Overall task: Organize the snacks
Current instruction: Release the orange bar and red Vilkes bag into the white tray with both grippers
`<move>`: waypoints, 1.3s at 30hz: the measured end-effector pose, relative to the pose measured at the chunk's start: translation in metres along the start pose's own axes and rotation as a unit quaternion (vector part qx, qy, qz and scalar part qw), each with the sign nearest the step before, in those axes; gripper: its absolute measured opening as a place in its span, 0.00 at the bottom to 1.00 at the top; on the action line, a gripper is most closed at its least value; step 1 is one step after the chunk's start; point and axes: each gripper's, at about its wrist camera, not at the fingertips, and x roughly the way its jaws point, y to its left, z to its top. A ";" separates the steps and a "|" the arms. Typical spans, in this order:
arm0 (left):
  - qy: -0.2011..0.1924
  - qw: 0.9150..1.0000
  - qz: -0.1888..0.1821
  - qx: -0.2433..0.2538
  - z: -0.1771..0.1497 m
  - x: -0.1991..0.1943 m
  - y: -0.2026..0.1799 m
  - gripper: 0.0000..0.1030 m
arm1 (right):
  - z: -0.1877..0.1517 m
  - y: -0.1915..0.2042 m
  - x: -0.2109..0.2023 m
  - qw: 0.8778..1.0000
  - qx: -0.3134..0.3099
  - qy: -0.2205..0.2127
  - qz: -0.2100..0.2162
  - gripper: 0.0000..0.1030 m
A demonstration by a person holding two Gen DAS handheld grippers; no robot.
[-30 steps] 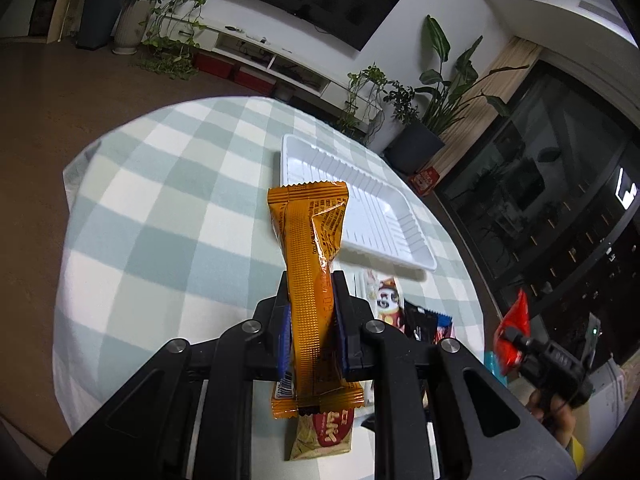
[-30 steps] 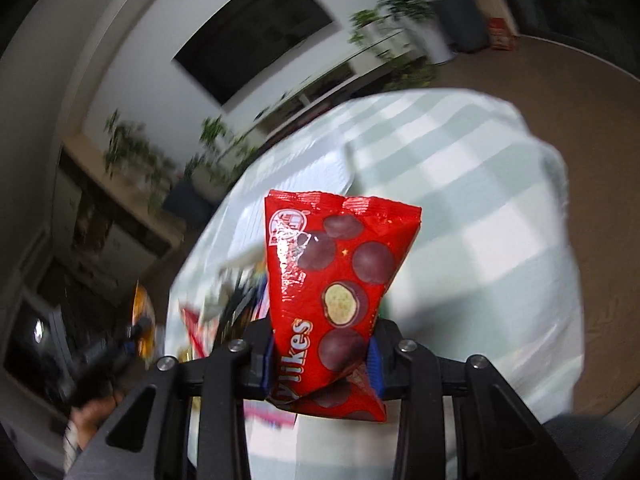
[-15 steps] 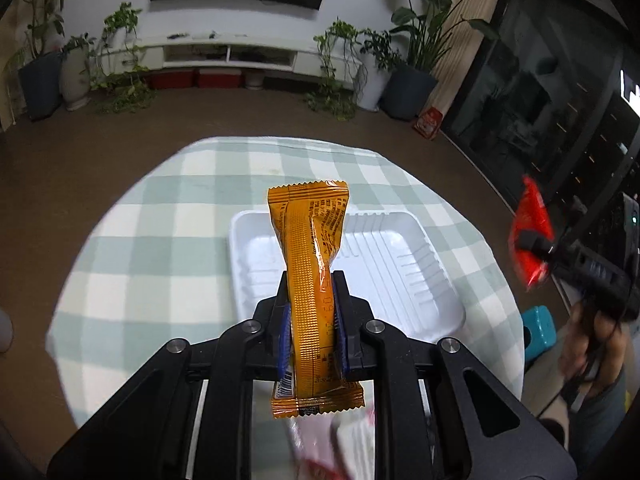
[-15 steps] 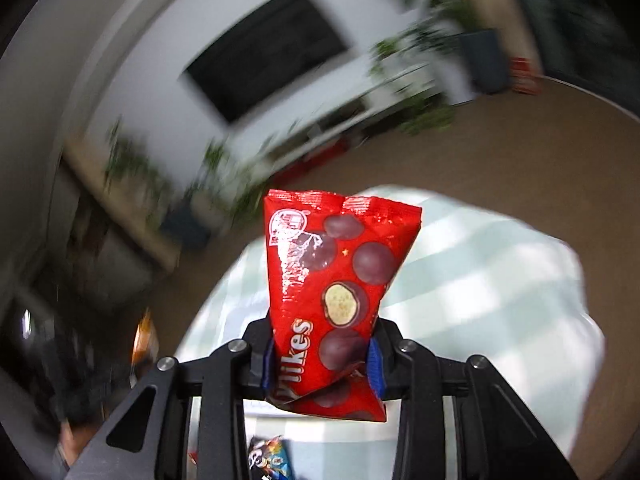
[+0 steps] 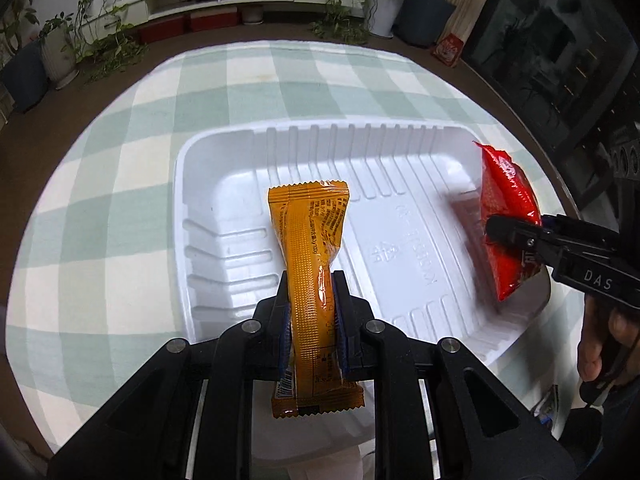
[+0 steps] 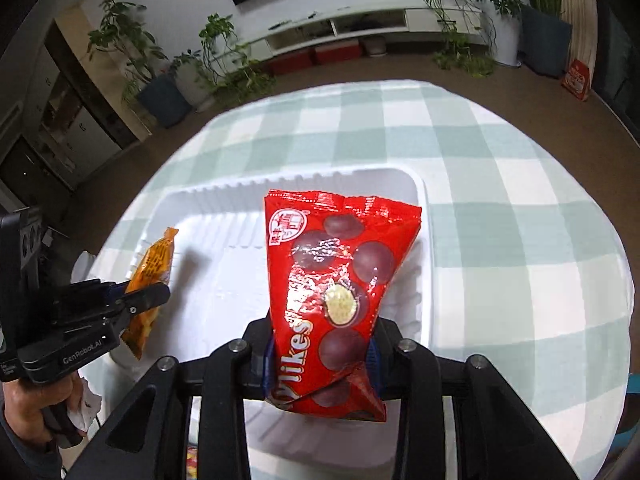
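My left gripper (image 5: 311,304) is shut on an orange snack bar (image 5: 310,256), held upright over the left half of a white plastic tray (image 5: 400,216). My right gripper (image 6: 320,344) is shut on a red bag of chocolate balls (image 6: 336,280), hanging above the tray's (image 6: 224,280) right half. Each gripper shows in the other's view: the right gripper (image 5: 496,228) with the red bag (image 5: 508,208) at the tray's right edge, the left gripper (image 6: 152,294) with the orange bar (image 6: 154,264) at its left edge. The tray's floor is bare.
The tray lies on a round table with a green and white checked cloth (image 5: 120,168). A person's hand (image 6: 28,412) holds the left gripper's handle. Bits of other snack packets (image 5: 546,404) peek out at the table's near edge. Potted plants (image 6: 160,80) stand on the floor beyond.
Both grippers have swung in over the white tray and come lower, each still gripping its snack. The loose snack packets seen earlier have dropped out of sight below.
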 end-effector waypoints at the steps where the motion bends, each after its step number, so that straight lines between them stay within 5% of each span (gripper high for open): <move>1: 0.005 1.000 0.001 0.002 -0.001 0.004 0.000 0.15 | -0.001 0.000 0.004 1.000 -0.001 0.007 -0.001 0.36; 12: -0.001 0.999 0.032 0.024 -0.008 0.009 -0.011 0.20 | -0.012 0.003 0.014 0.999 -0.018 0.012 -0.028 0.44; 14: -0.006 0.999 0.038 0.024 -0.008 0.007 -0.013 0.33 | -0.012 0.005 0.013 0.999 -0.024 0.011 -0.032 0.48; 15: -0.010 0.999 0.042 0.022 -0.008 0.004 -0.012 0.51 | -0.012 0.005 0.012 0.999 -0.025 0.012 -0.034 0.50; 16: -0.018 0.999 0.041 0.018 -0.008 0.001 -0.012 0.58 | -0.012 0.006 0.012 0.999 -0.026 0.011 -0.035 0.55; 24: -0.071 0.997 0.023 -0.001 -0.005 -0.054 -0.005 0.71 | -0.006 0.005 -0.016 0.999 -0.018 -0.018 -0.029 0.74; 28: -0.134 0.991 -0.002 -0.021 -0.024 -0.115 0.004 0.90 | -0.007 -0.007 -0.062 0.998 0.007 -0.068 -0.012 0.76; 30: -0.164 0.985 -0.028 -0.038 -0.044 -0.146 0.009 1.00 | -0.015 -0.019 -0.094 0.994 0.034 -0.104 0.013 0.81; 35: -0.220 0.973 -0.057 -0.037 -0.120 -0.198 0.002 1.00 | -0.075 -0.047 -0.162 0.967 0.134 -0.182 0.119 1.00; 39: -0.175 0.982 -0.021 -0.069 -0.187 -0.200 -0.010 1.00 | -0.138 -0.043 -0.172 0.949 0.184 -0.170 0.191 1.00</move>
